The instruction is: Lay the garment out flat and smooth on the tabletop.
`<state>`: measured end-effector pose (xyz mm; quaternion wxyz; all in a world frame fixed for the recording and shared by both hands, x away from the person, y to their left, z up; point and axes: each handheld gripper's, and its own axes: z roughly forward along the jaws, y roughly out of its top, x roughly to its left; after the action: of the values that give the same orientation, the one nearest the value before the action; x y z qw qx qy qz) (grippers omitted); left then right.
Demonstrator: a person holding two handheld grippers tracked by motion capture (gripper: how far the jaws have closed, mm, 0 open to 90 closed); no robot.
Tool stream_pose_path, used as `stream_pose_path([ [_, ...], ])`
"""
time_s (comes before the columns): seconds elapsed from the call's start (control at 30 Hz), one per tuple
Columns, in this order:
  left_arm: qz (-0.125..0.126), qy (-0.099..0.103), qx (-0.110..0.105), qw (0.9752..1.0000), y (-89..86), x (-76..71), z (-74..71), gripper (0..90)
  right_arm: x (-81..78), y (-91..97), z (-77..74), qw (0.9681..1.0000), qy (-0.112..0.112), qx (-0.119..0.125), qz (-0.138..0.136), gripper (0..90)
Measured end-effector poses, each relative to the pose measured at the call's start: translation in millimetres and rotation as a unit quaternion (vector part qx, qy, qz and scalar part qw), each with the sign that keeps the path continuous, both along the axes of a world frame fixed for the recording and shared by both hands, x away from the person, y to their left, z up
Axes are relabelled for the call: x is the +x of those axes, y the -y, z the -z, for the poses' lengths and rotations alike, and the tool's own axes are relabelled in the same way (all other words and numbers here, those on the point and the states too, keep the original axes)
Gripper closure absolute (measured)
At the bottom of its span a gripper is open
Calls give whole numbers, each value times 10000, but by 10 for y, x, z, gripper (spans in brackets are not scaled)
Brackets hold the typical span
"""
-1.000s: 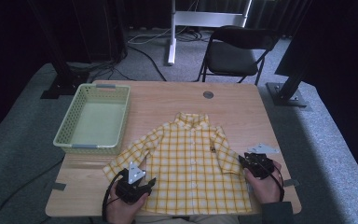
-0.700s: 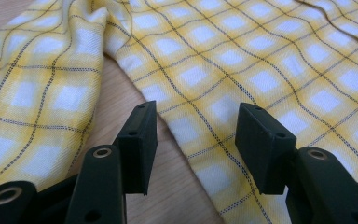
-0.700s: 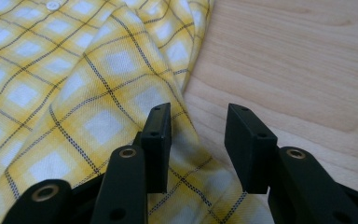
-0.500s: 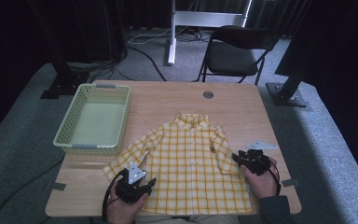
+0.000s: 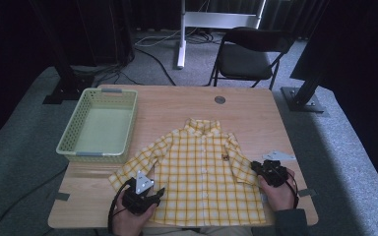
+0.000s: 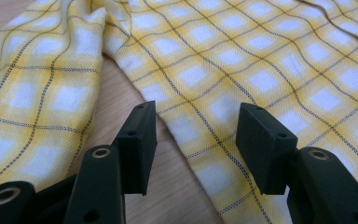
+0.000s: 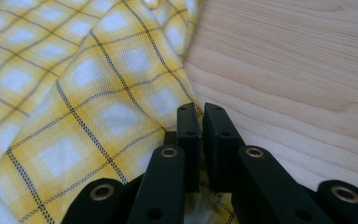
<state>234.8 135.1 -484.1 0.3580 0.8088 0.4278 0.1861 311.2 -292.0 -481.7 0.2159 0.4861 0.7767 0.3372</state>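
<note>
Basket (image 5: 98, 125) is seen at the tabletop's (image 5: 177, 105) far-left corner, nothing in it, not touched. Shirt (image 5: 204, 179) is spread flat, front up, collar toward the far edge, hem along the near edge, roughly mid-tabletop and right of the basket. Both short sleeves are still laid out to the sides; no fold is made yet.

Left claw (image 5: 150, 199) is held at the near edge, over the shirt's lower left part by the sleeve. In the left gripper view the left claw (image 6: 196, 135) is seen fairly wide, the shirt's side edge lying under the gap, pads not pressed on cloth. Nothing is gripped on this side.

Right claw (image 5: 257, 169) is placed at the shirt's right sleeve, toward the right edge of the tabletop. In the right gripper view the right claw (image 7: 203, 135) has just been closing and is now nearly together, with the sleeve's hem edge pinched between the pads and bare wood just beside it. Cloth is judged held there.

Progress is judged early: one sleeve grasp is made, the left-side grasp is not yet made. Left to do, by judgement: left edge to be gripped, sleeves and body to be folded; placing into the basket may follow, but that cannot be told.
</note>
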Motion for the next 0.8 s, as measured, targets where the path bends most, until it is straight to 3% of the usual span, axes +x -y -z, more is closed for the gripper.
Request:
stream_pose_path([
  [0.8, 5, 2, -3, 10000, -1, 1, 0, 484, -40, 249, 13, 9985, 51, -99, 537, 832],
])
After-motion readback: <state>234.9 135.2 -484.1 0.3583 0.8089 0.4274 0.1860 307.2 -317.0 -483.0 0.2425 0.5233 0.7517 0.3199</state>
